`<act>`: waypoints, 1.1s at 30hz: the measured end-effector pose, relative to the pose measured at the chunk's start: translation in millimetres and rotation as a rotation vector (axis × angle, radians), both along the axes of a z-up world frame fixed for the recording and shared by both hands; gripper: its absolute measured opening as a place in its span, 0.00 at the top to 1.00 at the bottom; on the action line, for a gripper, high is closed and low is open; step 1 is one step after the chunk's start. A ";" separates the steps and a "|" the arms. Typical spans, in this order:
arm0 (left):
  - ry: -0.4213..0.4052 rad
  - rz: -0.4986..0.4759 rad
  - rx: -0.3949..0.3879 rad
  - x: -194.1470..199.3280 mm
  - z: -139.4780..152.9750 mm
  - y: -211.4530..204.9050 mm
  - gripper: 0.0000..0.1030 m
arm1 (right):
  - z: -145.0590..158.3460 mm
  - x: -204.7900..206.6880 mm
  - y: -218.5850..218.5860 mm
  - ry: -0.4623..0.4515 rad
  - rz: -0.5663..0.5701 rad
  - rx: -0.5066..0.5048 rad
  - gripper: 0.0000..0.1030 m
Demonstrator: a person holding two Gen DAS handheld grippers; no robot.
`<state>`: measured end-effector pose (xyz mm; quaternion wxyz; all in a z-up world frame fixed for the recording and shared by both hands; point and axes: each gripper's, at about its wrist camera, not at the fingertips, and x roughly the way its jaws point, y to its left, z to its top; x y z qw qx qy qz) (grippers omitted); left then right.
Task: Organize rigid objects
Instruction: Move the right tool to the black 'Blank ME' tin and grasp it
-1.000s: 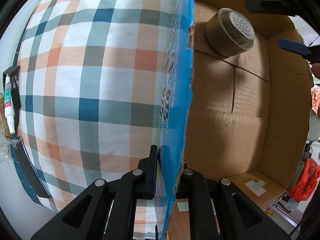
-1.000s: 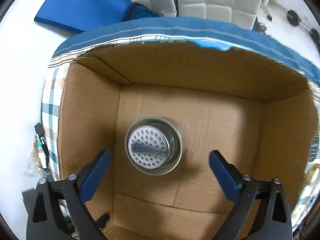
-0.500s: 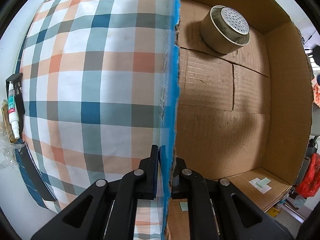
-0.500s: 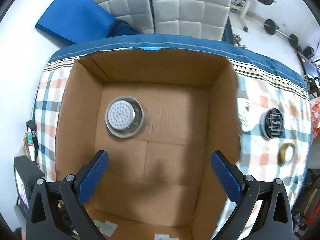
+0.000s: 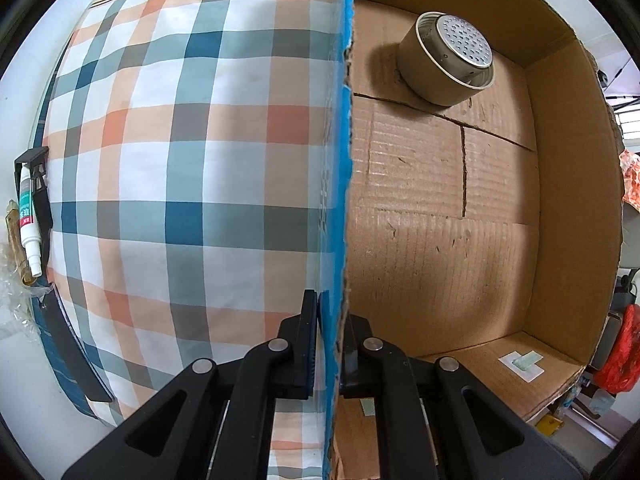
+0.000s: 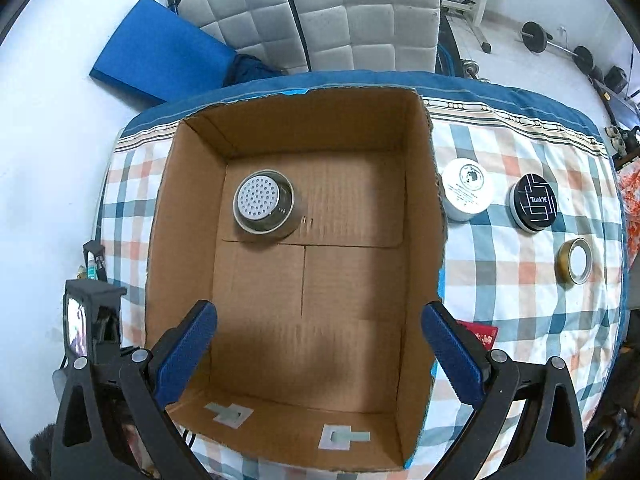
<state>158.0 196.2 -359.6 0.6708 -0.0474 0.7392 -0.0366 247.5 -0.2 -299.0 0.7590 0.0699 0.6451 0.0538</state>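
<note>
Right wrist view shows the right gripper (image 6: 318,354) wide open above the cardboard box (image 6: 420,184) (left gripper (image 5: 329,344) clamps its left wall), nearer the white jar (image 6: 466,194), black tin (image 6: 535,201) and tape roll (image 6: 575,265) lying to its right on the checked cloth (image 6: 520,280).

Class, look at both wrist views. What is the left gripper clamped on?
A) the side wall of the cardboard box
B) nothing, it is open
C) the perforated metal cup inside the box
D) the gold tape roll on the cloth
A: the left gripper has its fingers closed on either side of the cardboard box wall, while the perforated metal cup sits apart on the box floor.
</note>
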 end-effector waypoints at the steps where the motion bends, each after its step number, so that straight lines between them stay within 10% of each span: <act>1: -0.001 -0.001 0.000 -0.5 0.8 0.3 0.95 | 2.3 -2.7 -1.4 -0.003 -0.001 0.002 0.00; 33: -0.019 0.006 0.034 -1.7 1.8 -1.2 0.95 | -0.8 -24.9 -154.5 -0.039 -0.304 -0.079 0.00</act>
